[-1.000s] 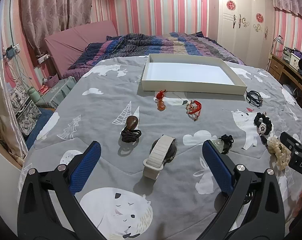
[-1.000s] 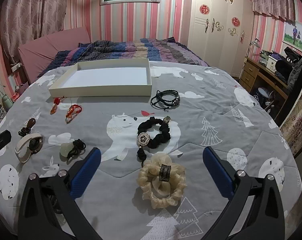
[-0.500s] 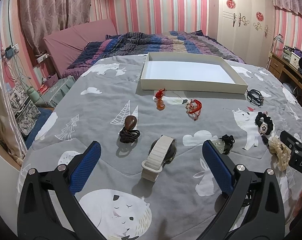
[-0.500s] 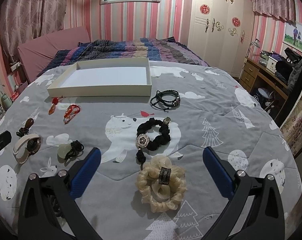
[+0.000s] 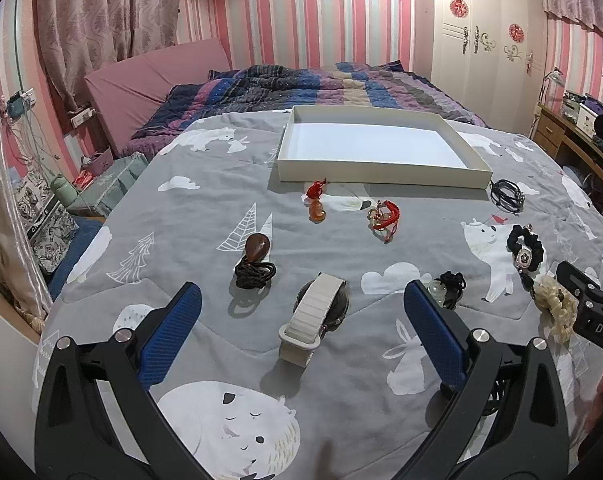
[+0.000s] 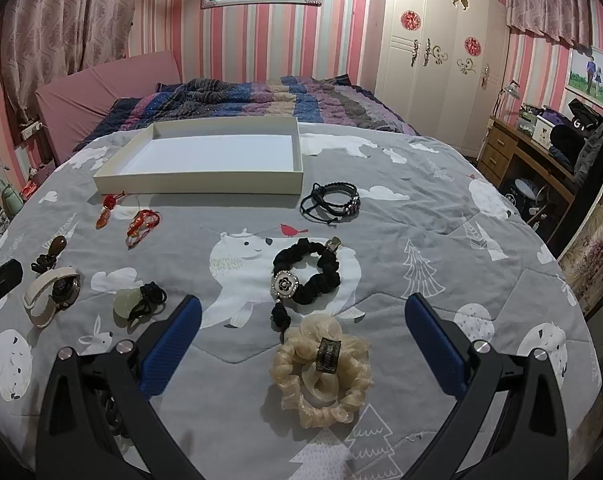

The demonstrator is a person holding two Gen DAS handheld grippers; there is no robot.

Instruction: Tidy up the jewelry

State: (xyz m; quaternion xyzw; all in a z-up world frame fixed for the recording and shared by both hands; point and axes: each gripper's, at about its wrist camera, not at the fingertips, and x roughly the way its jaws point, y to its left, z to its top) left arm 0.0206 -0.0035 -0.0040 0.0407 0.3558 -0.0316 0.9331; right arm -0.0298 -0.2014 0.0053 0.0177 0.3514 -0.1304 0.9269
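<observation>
Jewelry lies scattered on a grey bedspread. My left gripper (image 5: 301,328) is open, its blue pads either side of a white-strapped watch (image 5: 315,312). Beyond it lie a brown pendant on black cord (image 5: 256,259), a red-knot amber charm (image 5: 316,202) and a red cord bracelet (image 5: 385,218). My right gripper (image 6: 301,338) is open above a cream scrunchie (image 6: 321,372). A black scrunchie with a flower charm (image 6: 307,274), black cord bracelets (image 6: 332,200) and a pale jade pendant (image 6: 133,302) lie ahead. An empty white tray (image 6: 205,182) sits farther back.
A striped quilt (image 5: 321,84) is bunched behind the tray, by a pink headboard (image 5: 149,76). A wooden desk (image 6: 529,160) stands off the bed's right side, a white wardrobe (image 6: 437,44) behind it. Boxes and a bottle (image 5: 63,190) sit left of the bed.
Both views have drifted slightly; the items sit a little lower and nearer in frame. Nothing was grasped and both grippers stay open.
</observation>
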